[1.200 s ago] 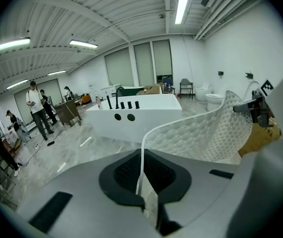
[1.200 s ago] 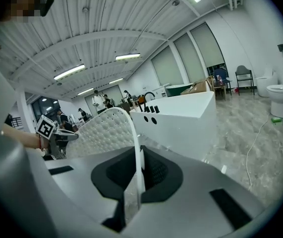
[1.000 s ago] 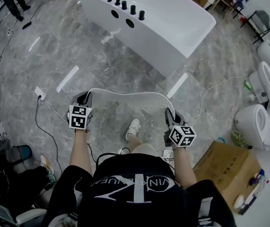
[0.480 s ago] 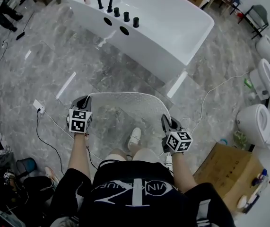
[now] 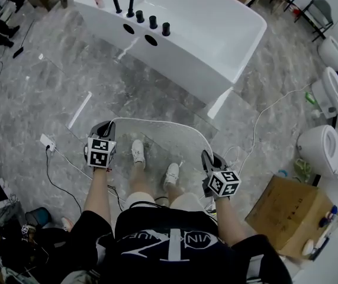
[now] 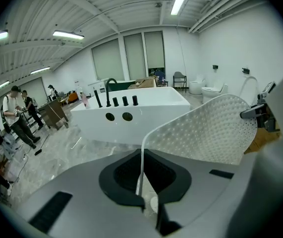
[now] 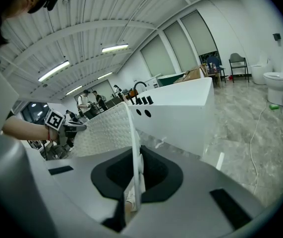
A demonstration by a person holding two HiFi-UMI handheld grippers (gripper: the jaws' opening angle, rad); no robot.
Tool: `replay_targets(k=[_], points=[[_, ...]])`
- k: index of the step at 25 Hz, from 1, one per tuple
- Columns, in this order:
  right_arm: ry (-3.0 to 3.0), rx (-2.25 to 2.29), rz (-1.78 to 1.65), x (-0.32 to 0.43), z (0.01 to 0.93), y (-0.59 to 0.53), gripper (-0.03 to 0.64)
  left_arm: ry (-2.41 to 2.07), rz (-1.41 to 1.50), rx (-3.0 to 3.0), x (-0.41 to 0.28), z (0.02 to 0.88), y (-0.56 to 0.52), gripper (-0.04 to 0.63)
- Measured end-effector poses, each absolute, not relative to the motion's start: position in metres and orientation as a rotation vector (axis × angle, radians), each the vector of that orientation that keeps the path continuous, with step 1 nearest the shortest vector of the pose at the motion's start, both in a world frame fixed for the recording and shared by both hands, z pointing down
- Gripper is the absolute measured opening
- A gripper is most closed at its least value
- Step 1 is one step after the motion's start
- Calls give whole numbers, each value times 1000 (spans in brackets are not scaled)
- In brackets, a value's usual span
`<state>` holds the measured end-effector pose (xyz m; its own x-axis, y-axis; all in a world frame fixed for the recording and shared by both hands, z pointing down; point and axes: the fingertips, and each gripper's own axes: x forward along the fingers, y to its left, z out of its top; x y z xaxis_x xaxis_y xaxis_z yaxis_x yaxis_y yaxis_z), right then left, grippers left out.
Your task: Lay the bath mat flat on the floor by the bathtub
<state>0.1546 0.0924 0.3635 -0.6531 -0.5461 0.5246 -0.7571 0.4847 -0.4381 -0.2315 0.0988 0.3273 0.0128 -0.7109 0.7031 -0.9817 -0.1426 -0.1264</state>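
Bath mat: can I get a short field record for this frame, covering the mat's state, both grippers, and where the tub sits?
Mat: translucent white studded bath mat, held up between the two grippers, not yet flat on the floor
Left gripper: shut on the mat's left edge
Right gripper: shut on its right edge
Bathtub: white freestanding tub, ahead of the mat, apart from it
Floor: grey marble tiles

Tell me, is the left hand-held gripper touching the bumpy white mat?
Touching. In the left gripper view the left hand-held gripper is shut on the bath mat; the mat's thin edge sits pinched between the jaws.
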Motion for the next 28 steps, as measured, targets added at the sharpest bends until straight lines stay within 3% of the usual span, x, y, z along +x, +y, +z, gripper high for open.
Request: replay_targets(k=[28], points=[[-2043, 1508, 1101, 58, 484, 24, 29, -1201, 1142, 2132, -255, 489, -42, 20]])
